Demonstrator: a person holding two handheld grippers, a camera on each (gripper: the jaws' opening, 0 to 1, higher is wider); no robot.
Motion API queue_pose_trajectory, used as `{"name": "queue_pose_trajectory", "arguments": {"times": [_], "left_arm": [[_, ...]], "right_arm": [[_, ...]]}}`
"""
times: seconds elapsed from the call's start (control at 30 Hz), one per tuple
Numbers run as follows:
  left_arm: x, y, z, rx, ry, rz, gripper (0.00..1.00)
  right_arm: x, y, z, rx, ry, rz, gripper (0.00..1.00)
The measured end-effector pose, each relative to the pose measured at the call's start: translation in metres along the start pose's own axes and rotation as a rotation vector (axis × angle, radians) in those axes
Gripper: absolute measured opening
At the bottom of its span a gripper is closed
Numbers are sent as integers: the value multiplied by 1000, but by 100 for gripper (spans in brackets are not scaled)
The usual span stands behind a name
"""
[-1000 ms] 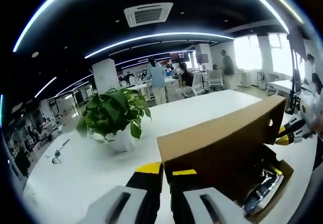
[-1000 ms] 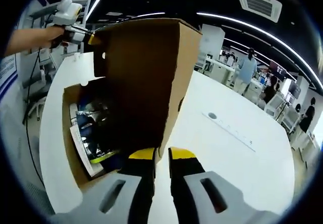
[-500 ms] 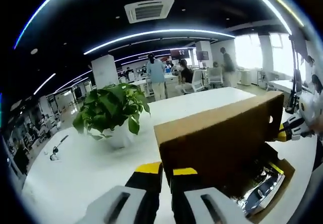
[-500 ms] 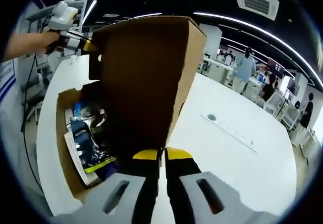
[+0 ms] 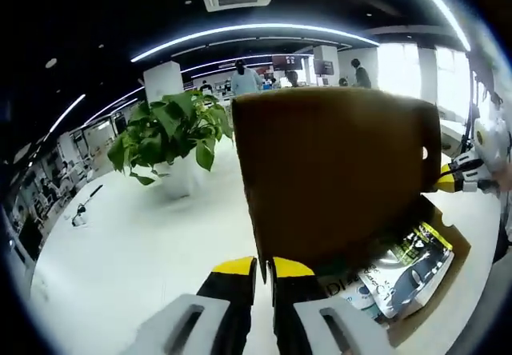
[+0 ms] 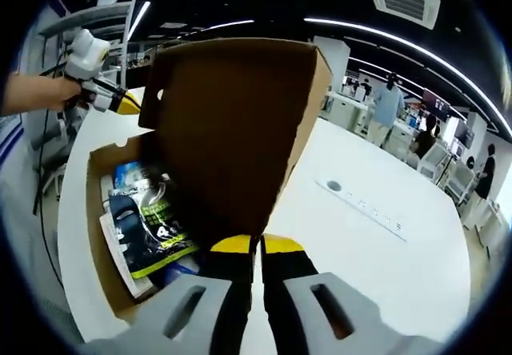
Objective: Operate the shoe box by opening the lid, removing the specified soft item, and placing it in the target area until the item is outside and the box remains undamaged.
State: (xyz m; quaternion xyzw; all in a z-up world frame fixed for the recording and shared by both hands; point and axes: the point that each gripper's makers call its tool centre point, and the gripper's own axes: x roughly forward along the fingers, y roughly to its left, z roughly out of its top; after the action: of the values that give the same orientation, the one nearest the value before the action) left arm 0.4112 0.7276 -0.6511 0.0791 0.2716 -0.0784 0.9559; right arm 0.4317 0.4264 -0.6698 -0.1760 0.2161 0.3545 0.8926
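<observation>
The brown cardboard shoe box (image 6: 100, 235) lies open on the white table (image 6: 376, 267). Its hinged lid (image 5: 336, 171) (image 6: 232, 131) stands raised, inner face towards both cameras. My left gripper (image 5: 264, 269) is shut on the lid's lower corner edge, and it appears far left in the right gripper view (image 6: 112, 99) at the lid's other corner. My right gripper (image 6: 258, 245) is shut on the lid's edge too, and shows at the right of the left gripper view (image 5: 456, 177). Inside the box lie printed soft packets (image 6: 156, 223) (image 5: 404, 263) in blue, black, green and white.
A potted green plant (image 5: 168, 139) stands on the table behind the box. A small dark tool (image 5: 80, 217) lies far left. A flush socket strip (image 6: 364, 205) runs across the table right of the box. People stand at desks far behind.
The lid has swung up further, from half raised to nearly upright. More of the packets inside the box shows. Both grippers stayed on the lid's edge.
</observation>
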Motion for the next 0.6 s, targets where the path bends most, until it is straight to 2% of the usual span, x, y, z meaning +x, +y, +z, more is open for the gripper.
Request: {"name": "queue_pose_trajectory", "arguments": {"times": [0.6], "left_arm": [[11, 3, -4, -44, 14, 20, 5]], "right_arm": [[8, -8, 6, 3, 0, -7, 1]]}}
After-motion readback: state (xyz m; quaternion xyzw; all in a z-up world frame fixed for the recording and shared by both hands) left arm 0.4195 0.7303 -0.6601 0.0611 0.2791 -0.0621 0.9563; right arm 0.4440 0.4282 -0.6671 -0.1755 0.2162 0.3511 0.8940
